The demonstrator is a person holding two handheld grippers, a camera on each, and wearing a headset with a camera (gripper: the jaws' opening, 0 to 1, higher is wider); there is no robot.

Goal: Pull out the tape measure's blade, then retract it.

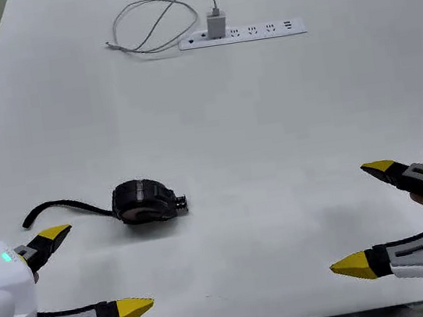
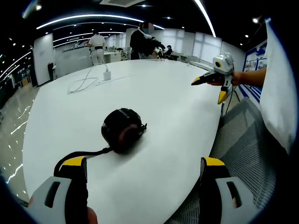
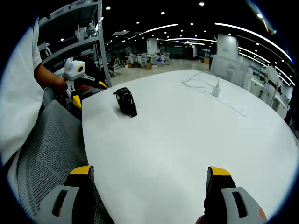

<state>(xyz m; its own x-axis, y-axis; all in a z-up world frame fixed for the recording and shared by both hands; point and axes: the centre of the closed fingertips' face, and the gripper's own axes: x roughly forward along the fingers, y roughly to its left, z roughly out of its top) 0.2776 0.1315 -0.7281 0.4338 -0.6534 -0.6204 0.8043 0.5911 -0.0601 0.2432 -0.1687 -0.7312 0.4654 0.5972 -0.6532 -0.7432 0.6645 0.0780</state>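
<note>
The left tool [image 1: 108,265] is released, its two yellow-tipped jaws spread wide with nothing between them. It hovers over the near edge of the white counter [image 1: 271,134]. The tape [image 1: 143,201], a black case lying on its side, sits on the counter just ahead of this tool and a little to its inner side, clear of both jaws. In the left gripper view the tape lies straight ahead between the lines of the two jaws, close but not touching. A black strap [image 1: 56,205] runs from the case back along the counter and ends ahead of the tool's outer jaw. The blade is wound in: its end hook [image 1: 180,204] sits at the mouth of the case, on the side facing the right tool.

The right tool [image 1: 348,218] is also released, jaws wide apart and holding nothing, over the near edge of the counter. It is well apart from the tape, with bare counter between them. In the right gripper view the tape lies far ahead and to the left, near the left tool, which a hand holds there.

Far beyond both tools, across the counter, lies a white power strip [image 1: 245,33]. A white charger [image 1: 216,25] is plugged into it, and a grey cable [image 1: 149,25] loops loosely on the counter beside it, on the left tool's side.
</note>
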